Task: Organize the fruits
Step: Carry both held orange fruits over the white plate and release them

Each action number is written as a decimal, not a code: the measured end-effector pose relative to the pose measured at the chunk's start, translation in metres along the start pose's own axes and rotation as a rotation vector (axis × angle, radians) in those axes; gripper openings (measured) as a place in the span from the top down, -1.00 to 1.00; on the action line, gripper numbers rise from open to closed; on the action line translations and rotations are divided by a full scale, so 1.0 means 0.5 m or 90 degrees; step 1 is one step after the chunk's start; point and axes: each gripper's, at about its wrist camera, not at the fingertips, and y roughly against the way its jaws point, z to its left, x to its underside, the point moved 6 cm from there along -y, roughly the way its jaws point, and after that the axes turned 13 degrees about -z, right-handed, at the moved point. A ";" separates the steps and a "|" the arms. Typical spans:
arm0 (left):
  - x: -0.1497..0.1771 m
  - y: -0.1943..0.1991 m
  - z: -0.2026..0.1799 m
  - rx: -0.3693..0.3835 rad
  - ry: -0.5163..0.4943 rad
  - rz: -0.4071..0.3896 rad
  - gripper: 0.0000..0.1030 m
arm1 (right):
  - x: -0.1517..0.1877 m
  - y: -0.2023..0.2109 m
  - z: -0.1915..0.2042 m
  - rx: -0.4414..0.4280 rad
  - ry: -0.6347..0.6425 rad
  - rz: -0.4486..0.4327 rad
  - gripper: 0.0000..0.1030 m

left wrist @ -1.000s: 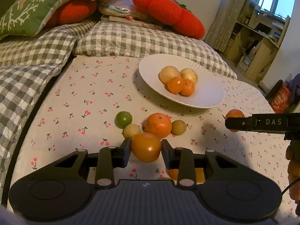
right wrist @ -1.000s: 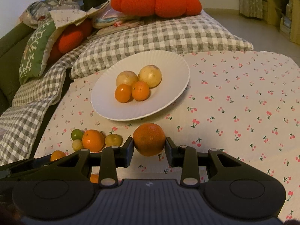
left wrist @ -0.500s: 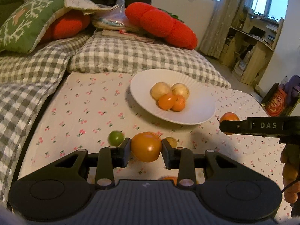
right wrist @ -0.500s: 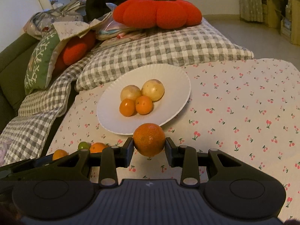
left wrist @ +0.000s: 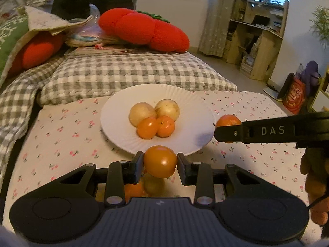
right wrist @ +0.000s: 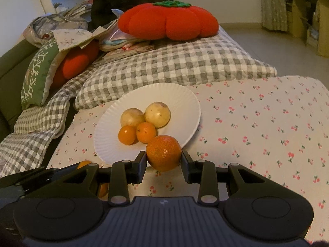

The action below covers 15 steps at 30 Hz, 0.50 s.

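Left gripper (left wrist: 160,164) clamps a smooth orange fruit (left wrist: 160,161) at the near rim of the white plate (left wrist: 119,131). Right gripper (right wrist: 164,157) clamps a dimpled mandarin (right wrist: 164,153) over the plate's near edge. Four fruits lie on the plate.
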 end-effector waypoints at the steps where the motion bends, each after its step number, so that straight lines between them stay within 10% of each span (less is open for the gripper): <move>1: -0.001 -0.008 -0.004 0.003 -0.006 -0.003 0.44 | -0.002 -0.006 0.001 -0.002 0.005 -0.001 0.37; 15: -0.020 -0.090 -0.016 0.042 -0.037 -0.020 0.44 | -0.009 -0.067 -0.006 -0.004 0.017 -0.002 0.38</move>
